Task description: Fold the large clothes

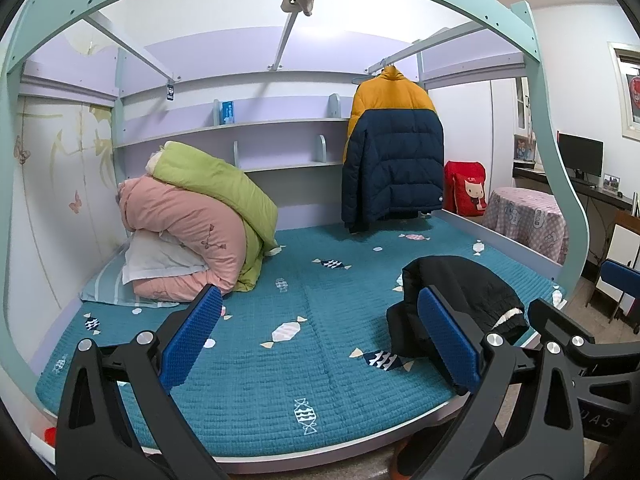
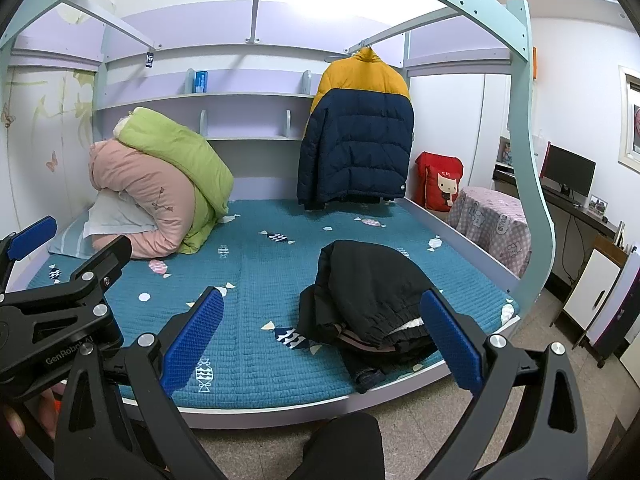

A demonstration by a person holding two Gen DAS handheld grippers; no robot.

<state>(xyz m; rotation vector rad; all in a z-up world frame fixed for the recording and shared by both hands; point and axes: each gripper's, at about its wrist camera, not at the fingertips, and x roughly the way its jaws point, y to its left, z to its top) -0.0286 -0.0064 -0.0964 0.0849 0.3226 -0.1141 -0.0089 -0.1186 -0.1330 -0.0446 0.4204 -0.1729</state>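
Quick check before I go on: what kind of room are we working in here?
Most likely a child's bedroom: a bed with a candy-print teal cover under a loft frame, rolled quilts at its head, a puffer jacket hanging from the rail, and a desk with a monitor.

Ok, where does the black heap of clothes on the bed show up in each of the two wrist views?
Left wrist view: black clothes lie lower right, partly behind the left tool's right finger.
Right wrist view: black clothes lie right of centre, near the bed's front edge.
Shared landmark: the yellow and navy jacket hanging behind the heap.
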